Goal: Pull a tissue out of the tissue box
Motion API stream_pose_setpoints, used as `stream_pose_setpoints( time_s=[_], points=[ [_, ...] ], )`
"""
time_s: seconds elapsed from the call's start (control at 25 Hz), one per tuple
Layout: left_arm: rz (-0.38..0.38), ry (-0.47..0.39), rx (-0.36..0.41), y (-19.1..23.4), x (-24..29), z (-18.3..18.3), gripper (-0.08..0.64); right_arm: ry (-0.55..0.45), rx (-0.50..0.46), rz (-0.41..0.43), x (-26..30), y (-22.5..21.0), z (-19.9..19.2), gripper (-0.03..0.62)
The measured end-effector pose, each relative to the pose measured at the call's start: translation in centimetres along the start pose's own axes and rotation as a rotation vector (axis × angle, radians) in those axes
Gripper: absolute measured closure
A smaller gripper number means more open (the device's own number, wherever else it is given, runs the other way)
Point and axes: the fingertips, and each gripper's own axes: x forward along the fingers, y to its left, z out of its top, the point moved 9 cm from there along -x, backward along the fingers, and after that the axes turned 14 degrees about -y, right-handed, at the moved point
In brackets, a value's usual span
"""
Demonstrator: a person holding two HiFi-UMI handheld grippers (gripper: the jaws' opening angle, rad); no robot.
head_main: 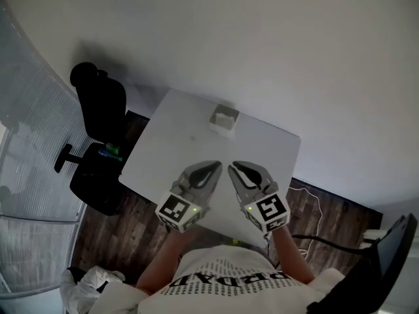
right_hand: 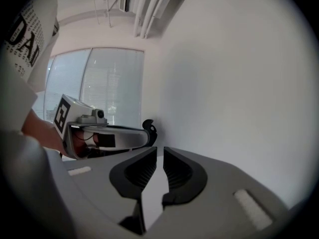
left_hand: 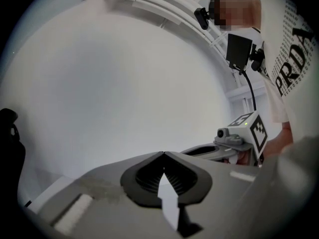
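A small white tissue box point(head_main: 224, 120) stands at the far side of the white table point(head_main: 171, 144), with a tissue showing at its top. Both grippers hover side by side over the table's near half, pointing toward the box and well short of it. The tips of my left gripper point(head_main: 218, 165) point(left_hand: 163, 154) meet, and nothing is between them. My right gripper point(head_main: 230, 167) point(right_hand: 160, 149) has a narrow gap between its jaws and holds nothing. Each gripper view shows the other gripper beside it and the white wall, but not the box.
A black office chair point(head_main: 98, 142) stands against the table's left edge. Dark wood floor surrounds the table, and a cable point(head_main: 314, 241) runs along it at the right. A window with blinds point(head_main: 26, 149) is at the left, and a white wall rises behind the table.
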Motion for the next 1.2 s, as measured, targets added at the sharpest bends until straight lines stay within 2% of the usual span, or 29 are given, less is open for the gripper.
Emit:
stream_pose_setpoints(
  time_s=[0.2, 0.4, 0.56, 0.76, 1.2],
  points=[
    [-0.003, -0.012, 0.012, 1.4, 1.8, -0.3, 0.558, 0.020, 0.018, -0.017, 1.1, -1.5, -1.1, 0.543],
    [0.010, -0.006, -0.005, 1.7, 2.8, -0.7, 0.560, 0.047, -0.021, 0.014, 2.6, -2.9, -1.6, 0.543],
    [0.009, 0.020, 0.027, 2.9, 2.7, -2.0, 0.558, 0.076, -0.011, 0.027, 3.8, -3.5, -2.6, 0.537],
    [0.042, 0.031, 0.011, 4.3, 3.7, -3.3, 0.558, 0.121, -0.032, 0.030, 5.1, -5.0, -4.2, 0.490],
    [0.076, 0.061, -0.042, 9.1, 6.2, -8.1, 0.558, 0.196, 0.018, -0.010, 8.9, -9.2, -9.4, 0.462]
  ],
)
